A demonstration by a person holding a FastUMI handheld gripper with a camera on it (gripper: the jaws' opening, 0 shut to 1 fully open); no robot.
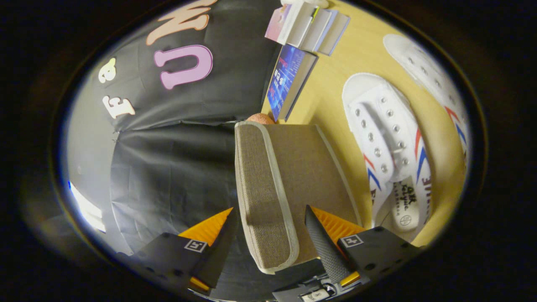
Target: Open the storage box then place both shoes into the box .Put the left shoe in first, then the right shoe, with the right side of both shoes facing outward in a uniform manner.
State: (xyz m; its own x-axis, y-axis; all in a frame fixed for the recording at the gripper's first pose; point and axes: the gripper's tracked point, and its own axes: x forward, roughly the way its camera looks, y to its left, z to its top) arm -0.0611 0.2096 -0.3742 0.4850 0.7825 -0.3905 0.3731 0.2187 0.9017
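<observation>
A: What is seen nearest, at the gripper (268, 235) itself?

B: Its two fingers are spread wide apart. The edge of the storage box lid (262, 197) is found between them, a brown fabric flap with pale piping. A gap is seen on each side of the flap, so no firm squeeze is shown; whether either finger is pressed against it cannot be told.

A: And just ahead of the fingers?

B: The storage box (310, 167) is seen there, covered in the same brown fabric. The lid is raised on edge and is tilted away from the box's top.

A: What is placed beyond the box?

B: A wooden table (361, 54) is seen, and on it, beside the box, a white canvas shoe (388, 142) with red and blue side stripes and metal eyelets is laid on its sole. A second white shoe (428, 75) is laid just beyond the first, close by it but apart.

A: Anything farther still?

B: A small orange-brown rounded thing (260, 118) is glimpsed right behind the box; what it is cannot be told. A blue book (289, 82) is leaned past it, and a row of books (310, 27) is stood farthest away.
</observation>
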